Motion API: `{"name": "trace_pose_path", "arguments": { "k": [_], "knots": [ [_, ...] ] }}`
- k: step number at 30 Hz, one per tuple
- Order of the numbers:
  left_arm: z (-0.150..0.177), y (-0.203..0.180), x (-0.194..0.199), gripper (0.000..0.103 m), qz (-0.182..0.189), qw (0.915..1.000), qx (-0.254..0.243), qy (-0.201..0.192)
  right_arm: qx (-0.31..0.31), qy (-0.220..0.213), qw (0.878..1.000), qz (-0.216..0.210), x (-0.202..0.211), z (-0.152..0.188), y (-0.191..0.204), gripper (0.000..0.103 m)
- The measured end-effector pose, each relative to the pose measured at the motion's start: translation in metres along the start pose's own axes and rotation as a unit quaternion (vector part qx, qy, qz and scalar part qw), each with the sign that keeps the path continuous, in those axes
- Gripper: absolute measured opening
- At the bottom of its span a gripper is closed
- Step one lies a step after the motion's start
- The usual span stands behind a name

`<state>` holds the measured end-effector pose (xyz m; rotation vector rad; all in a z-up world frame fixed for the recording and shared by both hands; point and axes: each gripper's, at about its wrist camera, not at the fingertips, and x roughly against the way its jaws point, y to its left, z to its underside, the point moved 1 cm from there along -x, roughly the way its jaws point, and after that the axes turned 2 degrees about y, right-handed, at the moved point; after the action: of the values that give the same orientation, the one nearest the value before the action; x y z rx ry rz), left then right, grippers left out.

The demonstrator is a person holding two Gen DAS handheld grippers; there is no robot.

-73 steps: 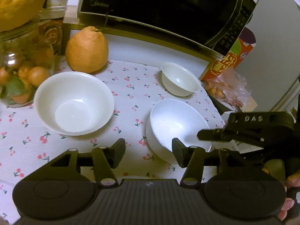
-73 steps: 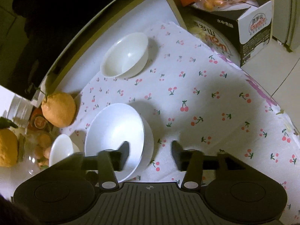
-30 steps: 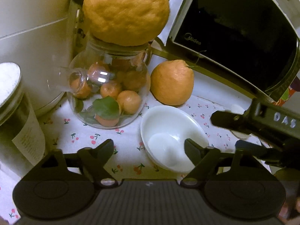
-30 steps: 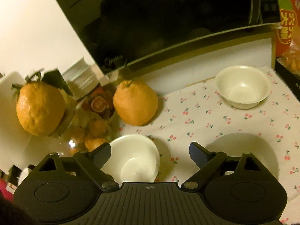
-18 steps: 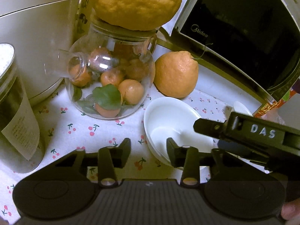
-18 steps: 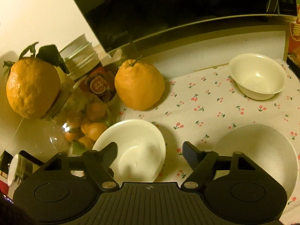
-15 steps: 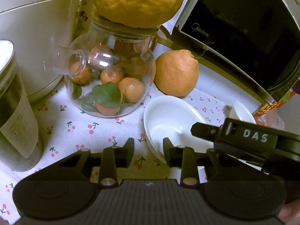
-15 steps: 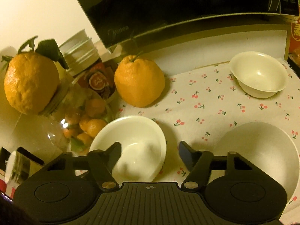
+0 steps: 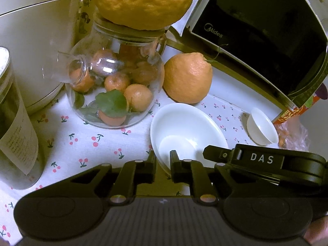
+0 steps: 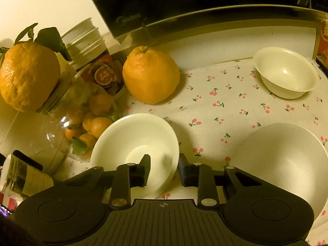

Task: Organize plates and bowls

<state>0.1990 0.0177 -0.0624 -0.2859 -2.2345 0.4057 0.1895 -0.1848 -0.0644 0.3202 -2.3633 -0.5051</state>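
Note:
A mid-sized white bowl [image 9: 184,127] [image 10: 131,135] stands on the cherry-print cloth [image 9: 92,143]. My left gripper [image 9: 163,164] is shut on its near left rim, one finger inside and one outside. My right gripper [image 10: 164,168] straddles the bowl's right rim. Its jaws are closing, with the bowl wall between the pads and touching them. One of its fingers [image 9: 217,154] shows over the bowl in the left wrist view. A small white bowl [image 9: 261,130] [image 10: 286,73] sits at the back right. A large white bowl [image 10: 287,160] stands near right.
A glass jar of small oranges [image 9: 114,86] with a big citrus [image 9: 143,2] on its lid stands left of the bowl. A large orange [image 9: 187,78] lies behind it. A black microwave [image 9: 256,41] runs along the back; a labelled tin [image 9: 14,123] stands far left.
Both grippers' jaws have narrowed from wide apart to close together on the mid-sized bowl's rim. The right gripper came in lower and nearer to the bowl.

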Motion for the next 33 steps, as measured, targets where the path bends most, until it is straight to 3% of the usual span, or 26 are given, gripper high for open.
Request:
{"name": "trace_pose_path", "arguments": {
  "k": [12, 33],
  "knots": [
    [-0.001, -0.002, 0.014, 0.012, 0.007, 0.9999, -0.002, -0.015, -0.011, -0.007, 1.0, -0.02, 0.015, -0.001, -0.002, 0.025],
    [0.001, -0.035, 0.049, 0.012, 0.066, 0.9968, -0.027, -0.037, -0.02, -0.046, 0.999, -0.022, 0.089, -0.006, -0.019, 0.026]
  ]
}}
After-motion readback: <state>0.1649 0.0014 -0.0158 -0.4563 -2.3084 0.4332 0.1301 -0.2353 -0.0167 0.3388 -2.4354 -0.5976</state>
